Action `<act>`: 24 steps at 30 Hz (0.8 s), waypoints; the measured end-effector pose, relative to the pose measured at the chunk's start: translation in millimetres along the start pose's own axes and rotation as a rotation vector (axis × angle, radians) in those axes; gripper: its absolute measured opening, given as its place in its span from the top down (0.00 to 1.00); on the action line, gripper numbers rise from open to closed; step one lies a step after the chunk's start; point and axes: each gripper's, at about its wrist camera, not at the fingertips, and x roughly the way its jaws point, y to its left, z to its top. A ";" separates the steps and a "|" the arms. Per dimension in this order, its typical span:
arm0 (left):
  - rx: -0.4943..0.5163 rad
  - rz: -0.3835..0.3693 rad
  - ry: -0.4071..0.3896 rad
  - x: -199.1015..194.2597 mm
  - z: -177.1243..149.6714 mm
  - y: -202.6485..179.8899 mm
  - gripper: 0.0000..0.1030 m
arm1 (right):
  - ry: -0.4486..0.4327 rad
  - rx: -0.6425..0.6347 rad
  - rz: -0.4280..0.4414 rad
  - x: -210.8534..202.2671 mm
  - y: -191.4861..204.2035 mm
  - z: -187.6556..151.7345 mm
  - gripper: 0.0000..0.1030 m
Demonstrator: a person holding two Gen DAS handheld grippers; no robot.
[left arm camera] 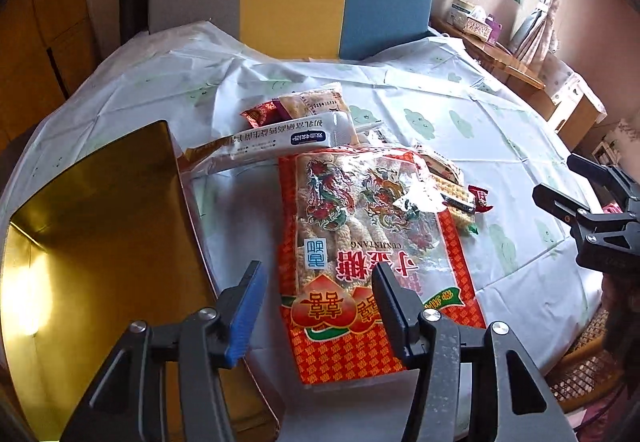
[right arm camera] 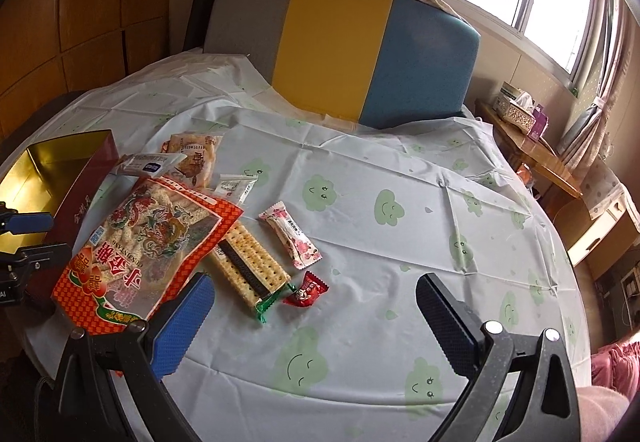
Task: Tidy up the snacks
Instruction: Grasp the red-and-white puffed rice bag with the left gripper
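A big red-and-clear candy bag lies on the table beside an open gold-lined box. My left gripper is open, its jaws just above the bag's near end. Behind the bag lie a white-and-blue packet and a tan cracker bag. A cracker pack, a pink floral snack bar and a small red candy lie right of the bag. My right gripper is open and empty, near the red candy.
The round table wears a white cloth with green clouds. A grey-yellow-blue chair back stands behind it. A wooden side table with tissue boxes is at the right. A small clear zip bag lies mid-table.
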 end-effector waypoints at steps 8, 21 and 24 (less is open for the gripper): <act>0.045 -0.035 0.101 38.8 25.7 -0.4 0.39 | 0.031 0.057 0.106 19.0 -6.2 0.4 0.00; 0.099 -0.093 0.163 79.8 44.8 -6.3 0.24 | 0.052 0.043 0.180 23.2 -0.4 2.0 0.00; 0.073 -0.123 0.156 76.2 44.8 -9.5 0.42 | 0.055 0.045 0.178 23.9 -0.6 2.2 0.00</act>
